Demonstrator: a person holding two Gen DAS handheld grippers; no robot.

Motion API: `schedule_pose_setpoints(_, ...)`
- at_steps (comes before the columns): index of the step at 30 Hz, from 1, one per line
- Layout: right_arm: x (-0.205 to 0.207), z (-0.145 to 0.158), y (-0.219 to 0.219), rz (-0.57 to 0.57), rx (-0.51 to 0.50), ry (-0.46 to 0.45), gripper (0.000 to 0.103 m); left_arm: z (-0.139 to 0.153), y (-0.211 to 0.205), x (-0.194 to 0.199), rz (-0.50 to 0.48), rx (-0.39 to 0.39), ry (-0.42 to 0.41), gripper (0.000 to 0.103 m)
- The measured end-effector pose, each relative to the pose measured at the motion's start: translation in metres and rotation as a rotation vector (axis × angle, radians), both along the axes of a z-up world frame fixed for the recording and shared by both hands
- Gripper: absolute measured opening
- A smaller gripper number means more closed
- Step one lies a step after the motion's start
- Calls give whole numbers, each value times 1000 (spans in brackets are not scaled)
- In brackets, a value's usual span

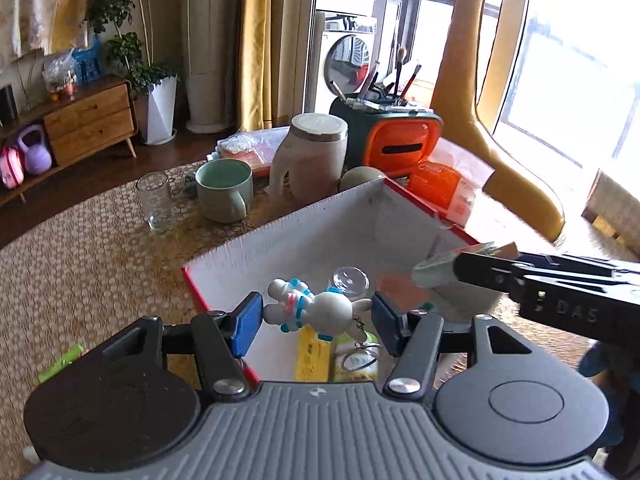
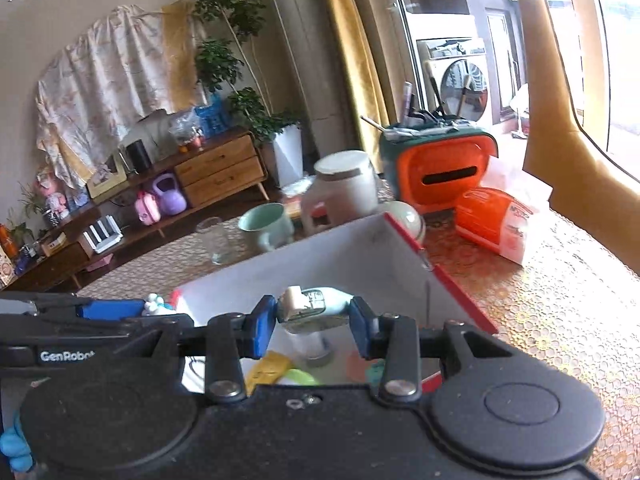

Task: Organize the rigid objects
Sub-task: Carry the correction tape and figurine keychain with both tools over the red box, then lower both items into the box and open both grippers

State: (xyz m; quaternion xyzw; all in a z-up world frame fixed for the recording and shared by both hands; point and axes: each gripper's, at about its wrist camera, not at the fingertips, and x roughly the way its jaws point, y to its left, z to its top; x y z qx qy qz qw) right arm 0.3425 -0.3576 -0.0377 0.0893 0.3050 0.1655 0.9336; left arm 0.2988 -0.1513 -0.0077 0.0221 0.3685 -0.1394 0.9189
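A white bunny figure (image 1: 320, 310) with blue trim and a key ring lies crosswise between the blue pads of my left gripper (image 1: 316, 320), which is shut on it above the near corner of the box. The box (image 1: 304, 236) is white inside with red outer walls. My right gripper (image 2: 312, 330) is shut on a small pale green bottle (image 2: 316, 304) with a beige cap, held over the box. In the left wrist view the right gripper (image 1: 440, 270) reaches in from the right. In the box lie a clear cup (image 1: 351, 280), a yellow packet (image 1: 312, 356) and a green item with a ring (image 1: 356, 358).
Behind the box on the woven table mat stand a green mug (image 1: 224, 190), a clear glass (image 1: 155, 200), a white lidded jug (image 1: 312, 156) and an orange and green organiser (image 1: 396, 140) with brushes. An orange packet (image 1: 440, 188) lies to the right, by a yellow chair (image 1: 520, 184).
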Motion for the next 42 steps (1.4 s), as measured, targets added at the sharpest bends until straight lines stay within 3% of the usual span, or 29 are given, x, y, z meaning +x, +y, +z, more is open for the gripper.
schedule_pose_setpoints(18, 63, -48, 15, 89, -104, 67, 38, -69, -30, 90, 40, 127, 135, 59)
schedule_pose_setpoints(30, 66, -55, 19, 141, -153, 86, 39, -93, -43, 112, 12, 211, 221, 59)
schedule_pose_setpoints(42, 58, -66, 29, 173, -256, 186, 39, -105, -45, 114, 4, 240, 314, 60)
